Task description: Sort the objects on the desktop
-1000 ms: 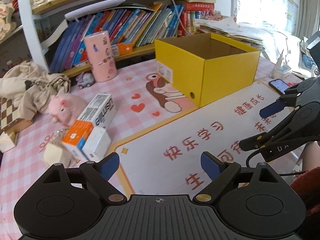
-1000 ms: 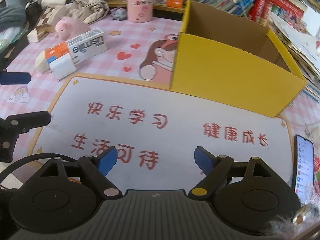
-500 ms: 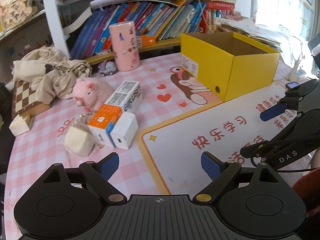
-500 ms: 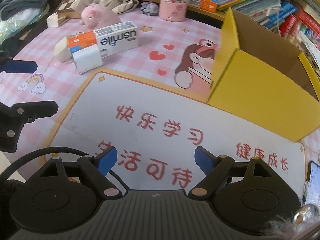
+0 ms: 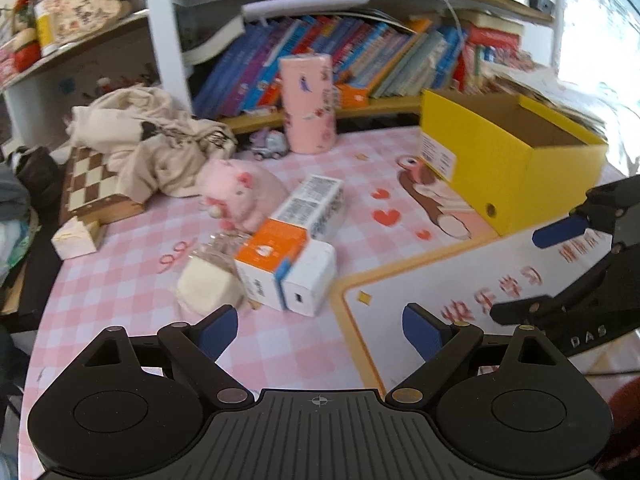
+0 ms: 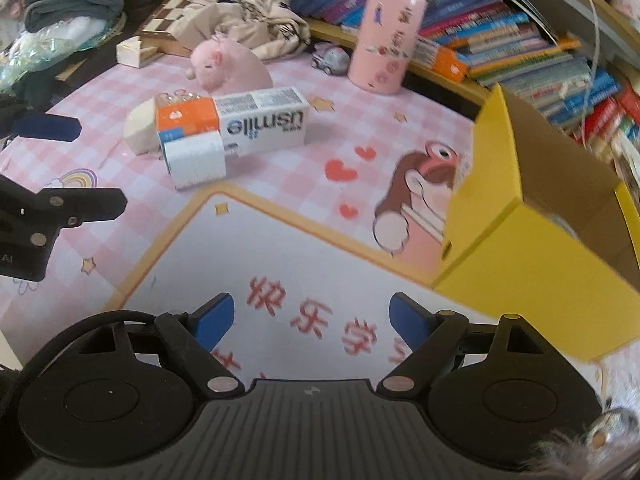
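Note:
My left gripper [image 5: 318, 330] is open and empty, low over the pink checked mat, just short of a white and orange box [image 5: 286, 270]. A long white usmile box [image 5: 316, 208], a pink plush pig [image 5: 240, 196] and a cream block in clear wrap [image 5: 206, 286] lie beside it. My right gripper [image 6: 306, 322] is open and empty above the white desk mat [image 6: 280, 264]. The same boxes [image 6: 232, 128] and the pig [image 6: 228, 66] lie ahead of it to the left. An open yellow cardboard box [image 5: 508, 160] stands to the right and shows in the right wrist view [image 6: 540, 240] too.
A pink cylinder [image 5: 308, 104] and a small toy car [image 5: 272, 146] stand by the bookshelf [image 5: 360, 68]. A chessboard [image 5: 94, 184], beige cloth [image 5: 152, 148] and a small cream box [image 5: 76, 236] lie at the left. The right gripper also shows at the right of the left wrist view [image 5: 580, 268].
Both grippers have swung left toward the pile of boxes and the pig. The yellow box has shifted to the right of both views. Both stay open.

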`<control>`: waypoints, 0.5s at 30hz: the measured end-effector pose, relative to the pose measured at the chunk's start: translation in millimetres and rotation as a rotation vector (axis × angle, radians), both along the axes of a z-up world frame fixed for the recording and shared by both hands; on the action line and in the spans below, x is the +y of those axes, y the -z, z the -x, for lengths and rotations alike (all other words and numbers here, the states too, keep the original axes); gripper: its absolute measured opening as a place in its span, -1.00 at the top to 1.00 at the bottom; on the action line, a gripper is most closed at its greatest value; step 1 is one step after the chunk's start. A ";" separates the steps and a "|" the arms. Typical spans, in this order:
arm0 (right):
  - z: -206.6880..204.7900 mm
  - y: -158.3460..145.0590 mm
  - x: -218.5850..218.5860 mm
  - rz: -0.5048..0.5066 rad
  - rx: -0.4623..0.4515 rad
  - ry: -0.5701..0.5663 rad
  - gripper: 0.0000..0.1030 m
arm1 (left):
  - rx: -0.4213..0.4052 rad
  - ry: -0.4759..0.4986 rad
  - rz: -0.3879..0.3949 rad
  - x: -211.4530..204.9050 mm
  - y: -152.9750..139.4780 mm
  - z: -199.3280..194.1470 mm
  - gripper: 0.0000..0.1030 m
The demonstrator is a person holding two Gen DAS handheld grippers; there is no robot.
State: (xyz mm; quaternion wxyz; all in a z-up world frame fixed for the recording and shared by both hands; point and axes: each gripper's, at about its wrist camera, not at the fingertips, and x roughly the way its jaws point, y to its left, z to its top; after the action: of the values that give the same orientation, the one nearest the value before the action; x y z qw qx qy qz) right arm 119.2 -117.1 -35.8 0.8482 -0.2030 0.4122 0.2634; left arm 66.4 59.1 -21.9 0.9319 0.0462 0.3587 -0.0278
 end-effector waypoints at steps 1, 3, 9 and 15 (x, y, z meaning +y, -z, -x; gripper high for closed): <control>-1.3 -0.7 3.3 -0.003 -0.007 -0.010 -0.64 | -0.005 -0.006 -0.003 1.0 0.3 -0.5 -0.84; -2.4 -2.4 10.0 -0.007 -0.027 -0.033 -0.64 | -0.011 -0.020 -0.007 3.2 1.5 -1.3 -0.88; -2.0 -13.3 23.3 -0.044 -0.124 -0.109 -0.66 | -0.029 -0.076 -0.007 11.9 4.9 -3.2 -0.88; -15.9 -15.0 38.1 -0.035 -0.117 -0.125 -0.74 | -0.075 -0.132 -0.037 19.0 6.2 -4.3 -0.88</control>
State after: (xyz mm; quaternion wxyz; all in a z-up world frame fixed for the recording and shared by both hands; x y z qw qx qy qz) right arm 135.1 -79.1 -20.8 0.8561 -0.2286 0.3439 0.3108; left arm 70.7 78.1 -28.1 0.9435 0.0405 0.3263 0.0421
